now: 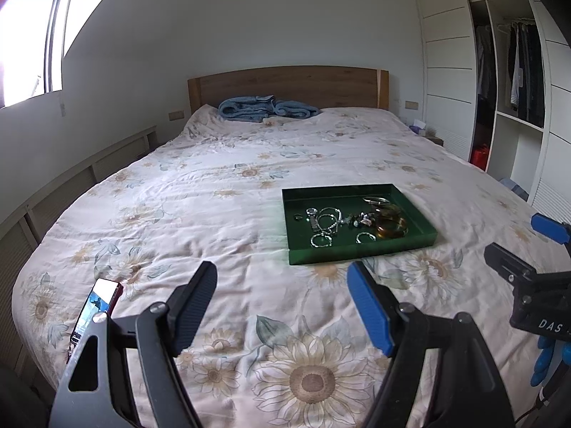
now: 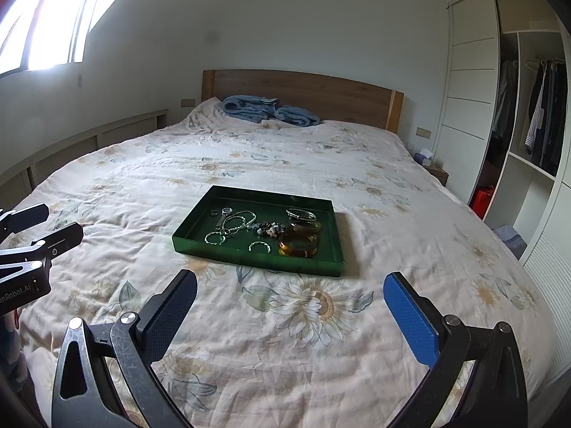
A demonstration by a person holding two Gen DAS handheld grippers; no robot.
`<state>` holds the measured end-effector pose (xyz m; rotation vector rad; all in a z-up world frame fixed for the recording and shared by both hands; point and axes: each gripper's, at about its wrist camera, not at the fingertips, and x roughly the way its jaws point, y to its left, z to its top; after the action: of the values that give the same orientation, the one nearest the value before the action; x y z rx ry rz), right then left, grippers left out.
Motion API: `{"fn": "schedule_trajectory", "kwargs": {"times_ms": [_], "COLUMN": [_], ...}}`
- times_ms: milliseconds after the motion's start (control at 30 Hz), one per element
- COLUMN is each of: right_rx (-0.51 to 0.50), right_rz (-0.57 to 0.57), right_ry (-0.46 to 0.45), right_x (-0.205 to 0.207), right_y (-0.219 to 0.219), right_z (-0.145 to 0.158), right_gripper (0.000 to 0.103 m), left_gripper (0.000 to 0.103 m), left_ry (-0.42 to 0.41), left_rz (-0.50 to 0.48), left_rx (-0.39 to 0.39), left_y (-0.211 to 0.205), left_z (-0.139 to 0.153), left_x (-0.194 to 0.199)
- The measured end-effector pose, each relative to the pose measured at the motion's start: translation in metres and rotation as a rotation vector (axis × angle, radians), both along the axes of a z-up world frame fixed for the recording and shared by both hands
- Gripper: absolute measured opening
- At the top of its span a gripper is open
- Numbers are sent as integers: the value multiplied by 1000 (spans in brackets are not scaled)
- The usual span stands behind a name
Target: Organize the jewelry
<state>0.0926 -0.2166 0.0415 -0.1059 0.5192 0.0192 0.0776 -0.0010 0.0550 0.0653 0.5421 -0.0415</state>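
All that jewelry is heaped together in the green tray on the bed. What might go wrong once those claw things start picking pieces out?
The beaded necklace lies tangled with the silver rings and charms, so lifting one piece may drag others along. The green tray sits on a soft, wrinkled bedspread, so a push could tip or slide it. The small ring looks hard for the wide jaws to pinch.

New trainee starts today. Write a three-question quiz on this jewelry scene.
1. True or false: the green tray sits on the bed.
2. Which lies nearest the tray's right wall? A) amber bangles B) watch C) small ring
3. Fill in: both the left tool and the right tool are ____ and hold nothing.

Key: 1 true; 2 A; 3 open.
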Motion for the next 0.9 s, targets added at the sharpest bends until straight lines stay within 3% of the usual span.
{"fn": "schedule_trajectory", "kwargs": {"times_ms": [900], "right_rx": [5], "right_rz": [-5], "right_ry": [7], "right_x": [0], "right_y": [-1], "right_z": [-3], "right_gripper": [103], "left_gripper": [74], "left_ry": [-1], "left_rz": [-1], "left_rx": [3], "left_y": [-1], "left_z": [0], "left_x": [0]}}
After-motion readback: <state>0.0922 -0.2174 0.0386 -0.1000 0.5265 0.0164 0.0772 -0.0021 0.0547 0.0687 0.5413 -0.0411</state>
